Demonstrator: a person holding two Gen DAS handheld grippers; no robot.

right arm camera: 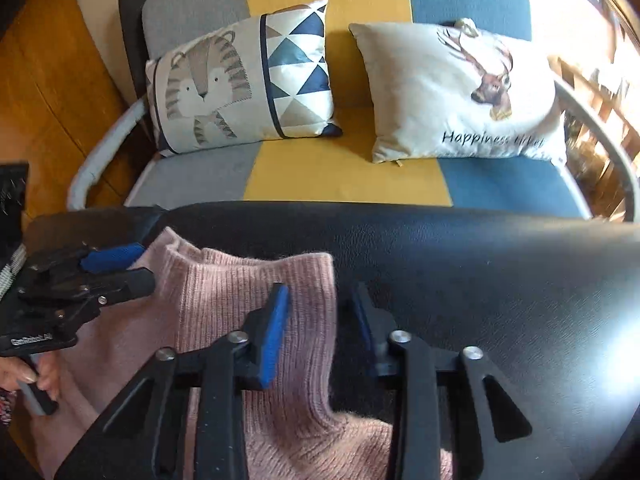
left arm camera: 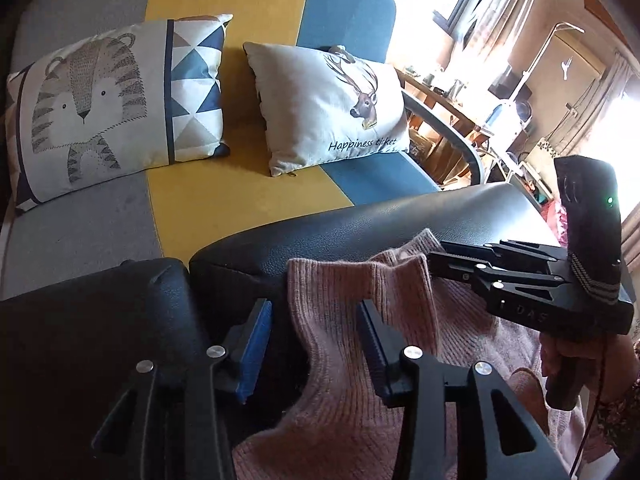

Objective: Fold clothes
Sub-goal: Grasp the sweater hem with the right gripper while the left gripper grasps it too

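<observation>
We are finding the pink sweater (right arm camera: 256, 312) lying on the black cushion (right arm camera: 480, 264), lower centre. The left gripper (left arm camera: 316, 332) and right gripper (right arm camera: 318, 316) are standing spread, straddling its ribbed collar. We are judging a grasp in hand; closing squarely comes next.

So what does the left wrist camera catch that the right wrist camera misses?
Only the left wrist view shows the cluttered room by the bright window. Only the right wrist view shows the wooden floor beside the sofa. Both show the pink sweater on the black seat, the tiger cushion and the deer cushion, with both grippers open.
</observation>
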